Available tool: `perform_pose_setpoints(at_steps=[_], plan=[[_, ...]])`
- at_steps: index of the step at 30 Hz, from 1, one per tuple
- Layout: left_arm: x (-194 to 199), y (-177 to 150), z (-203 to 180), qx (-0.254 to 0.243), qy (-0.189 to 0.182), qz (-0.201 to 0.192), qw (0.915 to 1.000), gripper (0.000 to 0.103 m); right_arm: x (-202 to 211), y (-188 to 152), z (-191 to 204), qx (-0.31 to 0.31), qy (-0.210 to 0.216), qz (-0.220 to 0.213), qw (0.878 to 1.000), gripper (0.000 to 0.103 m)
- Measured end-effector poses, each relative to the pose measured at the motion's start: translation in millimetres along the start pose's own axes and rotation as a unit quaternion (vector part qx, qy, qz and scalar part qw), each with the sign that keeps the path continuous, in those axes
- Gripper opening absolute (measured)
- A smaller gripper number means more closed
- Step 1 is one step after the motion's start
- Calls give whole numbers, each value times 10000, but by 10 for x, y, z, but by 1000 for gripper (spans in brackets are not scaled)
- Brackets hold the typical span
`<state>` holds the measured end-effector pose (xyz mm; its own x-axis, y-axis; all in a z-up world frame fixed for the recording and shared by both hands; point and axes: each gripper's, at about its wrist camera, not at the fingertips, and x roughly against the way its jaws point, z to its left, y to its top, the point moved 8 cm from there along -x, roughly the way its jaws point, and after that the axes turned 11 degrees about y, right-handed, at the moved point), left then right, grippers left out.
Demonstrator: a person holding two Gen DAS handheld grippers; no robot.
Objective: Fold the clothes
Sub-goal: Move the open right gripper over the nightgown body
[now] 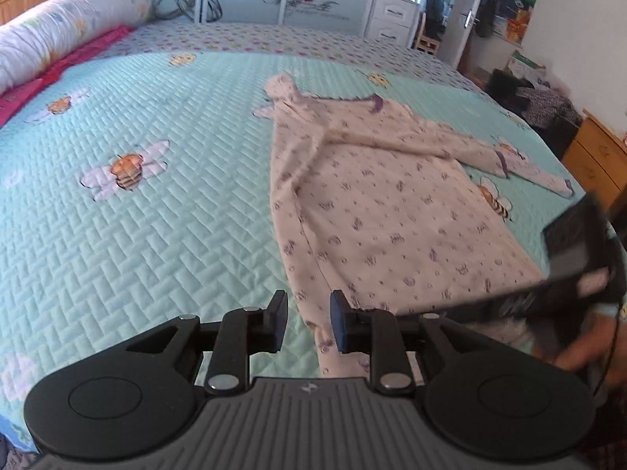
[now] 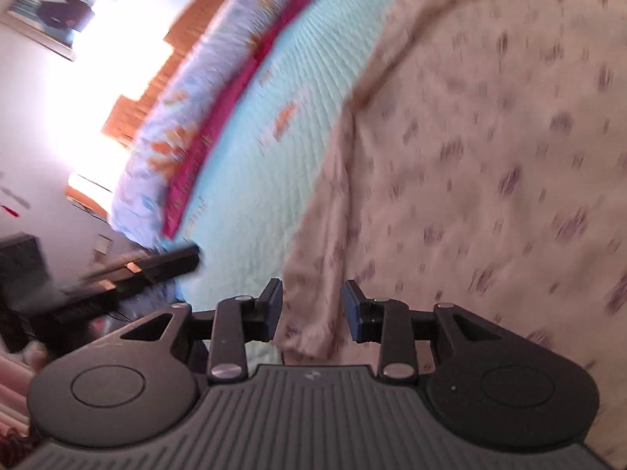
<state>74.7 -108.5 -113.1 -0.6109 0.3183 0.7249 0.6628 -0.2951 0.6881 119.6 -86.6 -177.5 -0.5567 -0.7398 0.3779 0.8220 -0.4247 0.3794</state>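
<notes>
A pale pink long-sleeved garment (image 1: 376, 211) with small purple prints lies spread on the bed, one sleeve folded across its chest and the other reaching right. My left gripper (image 1: 307, 323) is open just above the garment's near left hem corner, with a strip of fabric between its blue pads. The right gripper shows blurred at the right edge (image 1: 580, 258) over the hem. In the right wrist view, tilted and blurred, my right gripper (image 2: 312, 309) is open with a narrow fold of the garment (image 2: 490, 156) lying between its fingers.
The bed wears a turquoise quilt (image 1: 137, 203) with bee prints. A rolled floral duvet (image 1: 58, 31) and a magenta cloth (image 1: 82, 53) lie along its left side. A wooden nightstand (image 1: 599, 156), drawers and clutter stand to the right. A hand (image 1: 588, 348) holds the right gripper.
</notes>
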Motion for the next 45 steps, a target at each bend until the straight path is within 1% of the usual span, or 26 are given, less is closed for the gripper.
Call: perform_pose_setpoints(at_steps=[3, 5, 8, 9, 10, 11, 14, 15, 18, 21, 24, 27, 29, 31, 33, 34, 35, 36, 37, 38, 40, 42, 44, 45], plan=[[31, 24, 0, 22, -63, -53, 10000, 26, -139, -87, -66, -282, -81, 9, 9996, 36], [44, 26, 7, 44, -88, -75, 9999, 31, -155, -106, -32, -298, -26, 31, 9995, 36], [31, 15, 30, 127, -99, -59, 9999, 32, -178, -133, 19, -321, 58, 64, 9994, 35], [26, 11, 41, 155, -91, -47, 9998, 32, -186, -142, 36, -328, 86, 76, 9994, 29], [22, 7, 54, 185, -83, -32, 9998, 32, -176, -149, 55, -356, 83, 50, 9993, 11], [23, 4, 71, 209, -71, -23, 9998, 32, -167, -156, 73, -383, 79, 23, 9992, 2], [50, 1, 131, 247, -1, -27, 9997, 32, -18, -158, 131, -568, 349, -335, 9972, 2], [59, 1, 153, 261, 17, -28, 9997, 34, 47, -160, 175, -620, 467, -463, 9959, 2], [39, -5, 170, 272, 31, 2, 9996, 35, 219, -266, 248, -688, 561, -650, 9939, 2], [-1, -17, 140, 234, 34, 48, 9997, 35, 155, -418, 44, -997, 383, -522, 9929, 2], [-38, -30, 40, 62, 11, 71, 10000, 35, 58, -502, -94, -1217, 382, -518, 9905, 1], [-126, -9, -53, -85, 10, 105, 9999, 37, 51, -468, -28, -1056, 366, -487, 9925, 2], [-247, 20, -137, -154, -53, 161, 9997, 38, 35, -456, -46, -989, 210, -438, 9939, 1], [-416, 31, -239, -268, -75, 256, 9993, 40, 58, -457, -70, -1032, 268, -390, 9935, 2], [-586, 1, -322, -438, 25, 363, 9984, 40, 101, -437, -76, -1058, 293, -321, 9934, 5], [-650, -23, -354, -493, 20, 395, 9980, 40, 172, -429, -94, -1080, 308, -269, 9933, 12], [-699, -48, -380, -510, -16, 432, 9978, 40, 229, -388, -105, -1058, 277, -272, 9936, 17], [-735, -68, -404, -521, -81, 448, 9976, 40, 324, -295, -105, -970, 180, -350, 9945, 25], [-754, -85, -426, -523, -183, 440, 9975, 40, 446, -148, -107, -824, 40, -539, 9951, 32], [-779, -105, -444, -530, -242, 451, 9973, 40, 567, 42, -119, -707, -73, -785, 9944, 34], [-826, -150, -476, -572, -286, 492, 9967, 40, 755, 492, -201, -655, -175, -1280, 9895, 43], [-856, -194, -499, -574, -377, 526, 9963, 40, 789, 1012, -356, -628, -366, -1721, 9824, 50], [-865, -213, -510, -494, -478, 537, 9962, 40, 753, 1450, -562, -692, -398, -2119, 9740, 50], [-859, -207, -508, -455, -529, 521, 9962, 40, 764, 1624, -695, -809, -428, -2341, 9679, 50]])
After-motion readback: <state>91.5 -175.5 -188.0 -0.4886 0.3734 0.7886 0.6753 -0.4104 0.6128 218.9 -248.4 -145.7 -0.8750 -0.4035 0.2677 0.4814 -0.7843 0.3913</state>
